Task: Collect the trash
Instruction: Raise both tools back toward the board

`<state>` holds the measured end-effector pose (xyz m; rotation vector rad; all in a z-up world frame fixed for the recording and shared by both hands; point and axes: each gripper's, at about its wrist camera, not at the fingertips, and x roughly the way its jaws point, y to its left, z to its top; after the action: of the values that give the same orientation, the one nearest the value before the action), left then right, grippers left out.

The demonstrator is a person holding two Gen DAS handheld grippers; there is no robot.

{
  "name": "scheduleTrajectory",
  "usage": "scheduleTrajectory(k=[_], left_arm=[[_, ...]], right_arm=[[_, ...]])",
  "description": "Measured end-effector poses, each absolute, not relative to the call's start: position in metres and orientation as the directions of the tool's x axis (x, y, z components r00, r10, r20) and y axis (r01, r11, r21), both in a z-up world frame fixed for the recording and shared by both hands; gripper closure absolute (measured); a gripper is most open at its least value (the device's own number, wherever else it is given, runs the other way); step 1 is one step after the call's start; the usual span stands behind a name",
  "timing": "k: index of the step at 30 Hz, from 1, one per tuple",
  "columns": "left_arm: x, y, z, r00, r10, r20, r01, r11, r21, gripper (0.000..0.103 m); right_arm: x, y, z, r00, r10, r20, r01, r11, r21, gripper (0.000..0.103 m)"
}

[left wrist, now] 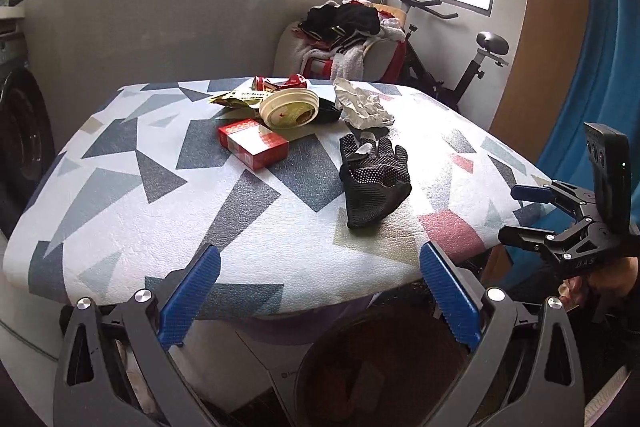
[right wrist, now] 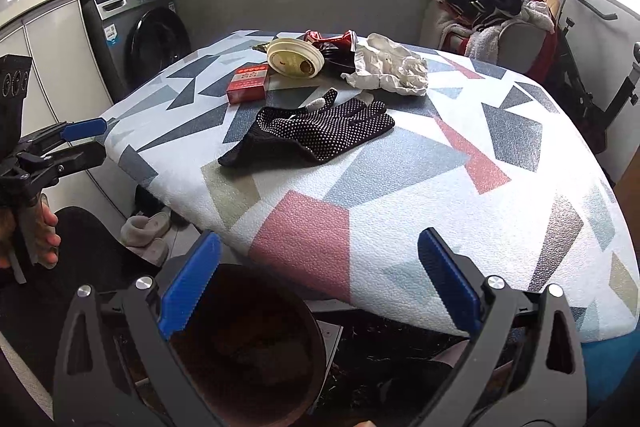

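The left gripper (left wrist: 320,291) and the right gripper (right wrist: 320,279) both hover at the near edge of the desk (right wrist: 460,227) with its geometric-patterned cover, jaws spread wide and empty. On the desk lie a black dotted fabric glove (left wrist: 374,179) in the middle, and farther off a red cardboard box (left wrist: 253,143), a round cream plastic lid (left wrist: 289,109) and crumpled white paper (left wrist: 362,105). A dark round bin (right wrist: 244,347) sits below the near edge.
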<state>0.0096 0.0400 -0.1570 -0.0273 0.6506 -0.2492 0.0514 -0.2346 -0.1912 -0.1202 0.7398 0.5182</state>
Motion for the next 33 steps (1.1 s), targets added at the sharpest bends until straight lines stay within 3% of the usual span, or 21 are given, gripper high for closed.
scheduleTrajectory(k=[13, 17, 33], left_arm=[[0.037, 0.075, -0.131, 0.79, -0.253, -0.559, 0.205, 0.967, -0.148, 0.006], [0.043, 0.084, -0.131, 0.787, -0.239, -0.569, 0.186, 0.971, -0.151, 0.006], [0.055, 0.114, -0.148, 0.769, -0.168, -0.616, 0.074, 0.982, -0.175, 0.006]], right_arm=[[0.096, -0.202, -0.176, 0.629, 0.407, -0.662, -0.516, 0.856, 0.036, 0.006], [0.104, -0.183, -0.181, 0.615, 0.407, -0.676, -0.554, 0.832, -0.003, 0.017], [0.131, -0.124, -0.207, 0.532, 0.399, -0.746, -0.641, 0.766, -0.047, 0.031]])
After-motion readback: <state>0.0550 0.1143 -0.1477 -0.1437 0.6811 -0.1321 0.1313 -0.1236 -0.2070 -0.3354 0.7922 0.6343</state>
